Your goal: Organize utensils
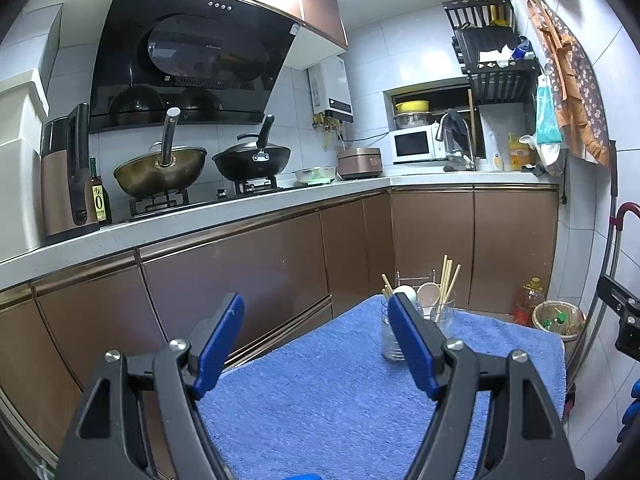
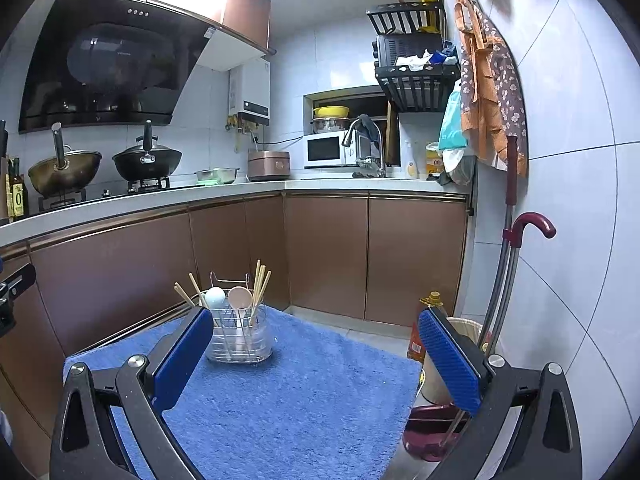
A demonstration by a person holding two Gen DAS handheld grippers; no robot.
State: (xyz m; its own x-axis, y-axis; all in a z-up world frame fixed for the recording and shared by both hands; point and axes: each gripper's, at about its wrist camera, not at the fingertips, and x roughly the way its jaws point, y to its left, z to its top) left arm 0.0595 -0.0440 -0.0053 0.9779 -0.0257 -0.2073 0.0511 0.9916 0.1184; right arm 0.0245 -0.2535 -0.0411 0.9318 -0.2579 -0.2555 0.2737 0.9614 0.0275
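A clear utensil holder [image 2: 240,338] with a wire frame stands near the far edge of a blue towel [image 2: 288,396]. It holds several wooden chopsticks [image 2: 261,282], a pale blue spoon [image 2: 215,296] and a beige spoon [image 2: 240,298]. In the left wrist view the holder [image 1: 440,316] sits partly behind my right finger, with the spoons [image 1: 428,296] and chopsticks [image 1: 448,280] standing up in it. My left gripper [image 1: 316,316] is open and empty above the towel [image 1: 332,400]. My right gripper [image 2: 316,332] is open and empty, to the right of the holder.
Brown cabinets [image 2: 328,252] and a counter with two woks [image 1: 160,172] lie beyond the towel. A bin [image 1: 558,318] and an oil bottle [image 1: 528,300] stand on the floor at the right. A red-handled mop [image 2: 516,240] leans on the right wall.
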